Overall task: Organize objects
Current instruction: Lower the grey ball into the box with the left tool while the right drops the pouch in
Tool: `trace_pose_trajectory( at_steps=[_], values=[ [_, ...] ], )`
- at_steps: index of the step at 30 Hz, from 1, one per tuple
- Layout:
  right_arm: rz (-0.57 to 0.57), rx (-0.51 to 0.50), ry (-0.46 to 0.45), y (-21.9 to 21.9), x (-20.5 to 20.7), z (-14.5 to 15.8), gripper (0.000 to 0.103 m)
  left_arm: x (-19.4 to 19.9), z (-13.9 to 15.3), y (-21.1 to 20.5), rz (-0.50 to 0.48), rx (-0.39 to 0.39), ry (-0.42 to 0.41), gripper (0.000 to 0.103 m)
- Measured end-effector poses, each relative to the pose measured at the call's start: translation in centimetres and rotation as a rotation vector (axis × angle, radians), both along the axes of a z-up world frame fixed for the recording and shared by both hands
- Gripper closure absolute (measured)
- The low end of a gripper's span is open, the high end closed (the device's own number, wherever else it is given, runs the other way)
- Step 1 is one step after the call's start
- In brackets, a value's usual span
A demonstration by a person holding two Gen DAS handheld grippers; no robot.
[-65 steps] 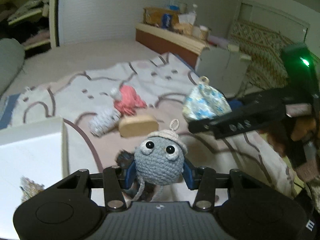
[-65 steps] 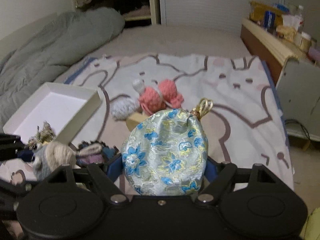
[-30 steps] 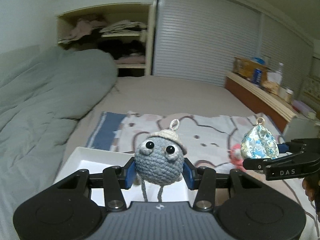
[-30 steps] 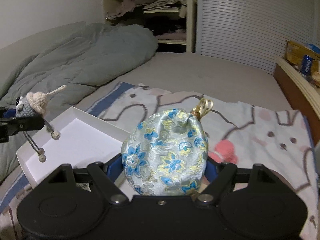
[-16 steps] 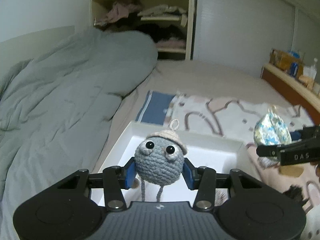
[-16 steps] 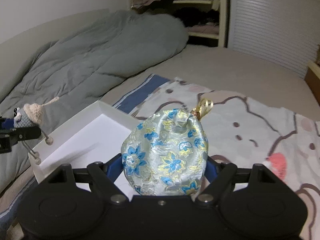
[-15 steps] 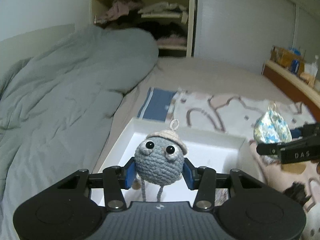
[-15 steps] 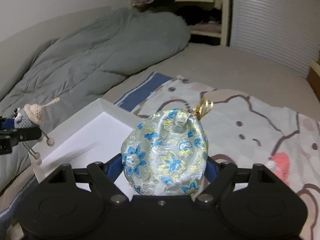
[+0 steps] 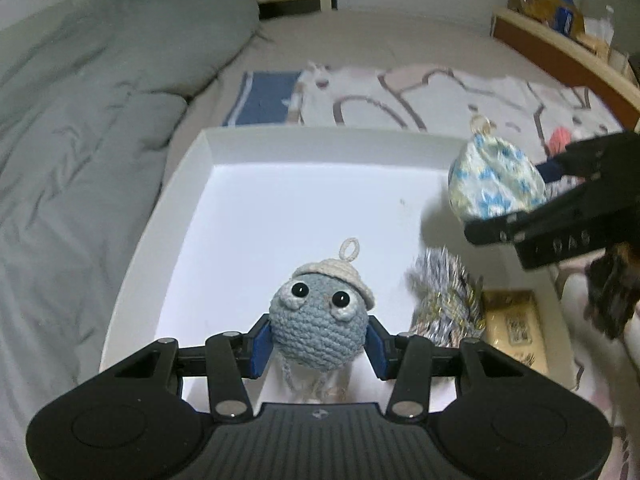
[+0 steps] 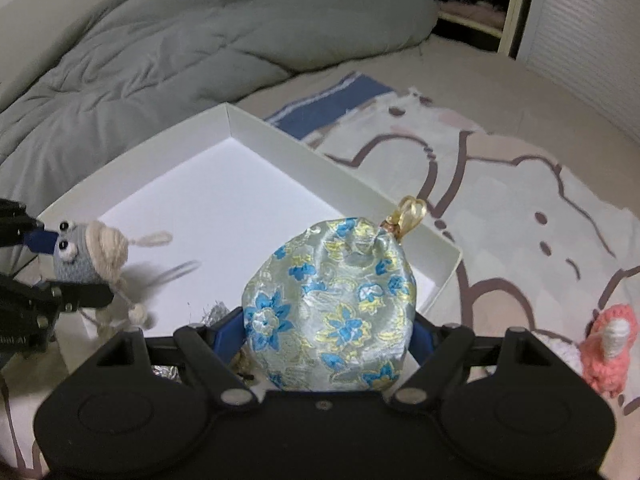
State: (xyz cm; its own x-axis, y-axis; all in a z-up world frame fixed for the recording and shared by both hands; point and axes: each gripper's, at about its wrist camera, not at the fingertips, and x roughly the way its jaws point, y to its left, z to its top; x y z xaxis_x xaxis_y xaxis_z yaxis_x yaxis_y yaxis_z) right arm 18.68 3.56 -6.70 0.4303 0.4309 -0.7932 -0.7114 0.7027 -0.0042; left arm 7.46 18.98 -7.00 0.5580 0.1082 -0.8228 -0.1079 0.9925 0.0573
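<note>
My left gripper (image 9: 319, 346) is shut on a grey-blue crochet doll (image 9: 318, 322) with a cream hat, held over the near part of a shallow white box (image 9: 280, 136). The doll (image 10: 86, 256) and the left gripper (image 10: 56, 268) also show at the left edge of the right wrist view. My right gripper (image 10: 328, 332) is shut on a pale silk pouch (image 10: 332, 304) with blue and yellow flowers and a gold loop, above the box's (image 10: 304, 152) near right side. That pouch (image 9: 494, 178) hangs over the box's right rim in the left wrist view.
Inside the box lie a silvery tinsel tuft (image 9: 448, 300) and a gold flat packet (image 9: 514, 326). A pink crochet toy (image 10: 608, 348) lies on the patterned blanket (image 10: 520, 200) to the right. A grey duvet (image 9: 80, 100) bulks along the left. A wooden ledge (image 9: 560, 52) with clutter runs at far right.
Both grippers have come down and tilted toward the white box, which now fills the views. The doll and the pouch stay held as before.
</note>
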Motion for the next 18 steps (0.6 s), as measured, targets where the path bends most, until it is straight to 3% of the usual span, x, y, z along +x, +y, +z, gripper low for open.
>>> trace_pose_trajectory(
  at_steps=[6, 12, 18],
  values=[
    [0.005, 0.008, 0.031, 0.0, 0.3, -0.5, 0.021, 0.6, -1.0, 0.3, -0.004, -0.012, 0.033, 0.054],
    [0.009, 0.023, 0.025, -0.3, 0.0, -0.5, 0.007, 0.8, -1.6, -0.1, -0.016, 0.0, 0.061, 0.052],
    [-0.018, 0.018, 0.02, -1.0, 0.1, -0.2, 0.007, 0.6, -1.0, 0.0, 0.008, 0.023, 0.049, 0.049]
  ],
)
